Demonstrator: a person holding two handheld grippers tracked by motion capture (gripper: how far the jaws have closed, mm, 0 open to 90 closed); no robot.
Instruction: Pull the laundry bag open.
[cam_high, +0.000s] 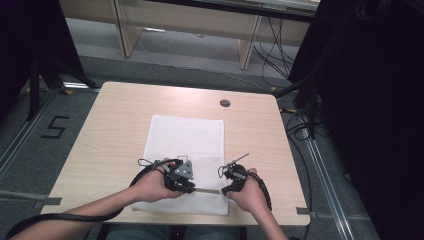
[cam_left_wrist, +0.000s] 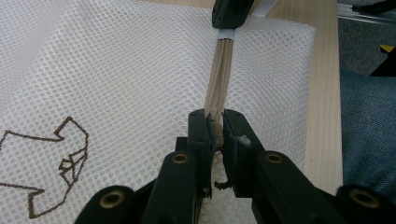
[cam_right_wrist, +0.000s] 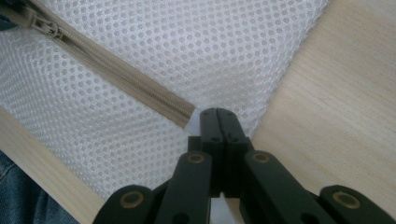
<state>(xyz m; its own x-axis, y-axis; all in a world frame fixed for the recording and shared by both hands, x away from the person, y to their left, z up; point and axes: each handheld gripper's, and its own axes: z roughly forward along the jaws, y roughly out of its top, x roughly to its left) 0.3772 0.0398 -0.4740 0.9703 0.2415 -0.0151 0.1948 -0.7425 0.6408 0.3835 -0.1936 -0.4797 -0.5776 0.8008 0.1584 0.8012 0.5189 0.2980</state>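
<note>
Between both tongs: white mesh laundry bag (cam_high: 186, 150) with beige zipper (cam_right_wrist: 126, 81), flat on pale wooden table (cam_high: 115, 120). Left gripper (cam_left_wrist: 215, 126) pinches the zipper's slider end; right gripper (cam_right_wrist: 217, 114) clamps the bag's edge beside the zipper's other end.

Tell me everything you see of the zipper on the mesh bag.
The zipper is beige, with fine teeth on woven tape, zipped closed along its visible length. It runs along the near part of the white mesh bag lying flat on the table. The left tool pinches the slider end; the right tool clamps the bag at its other end.
</note>
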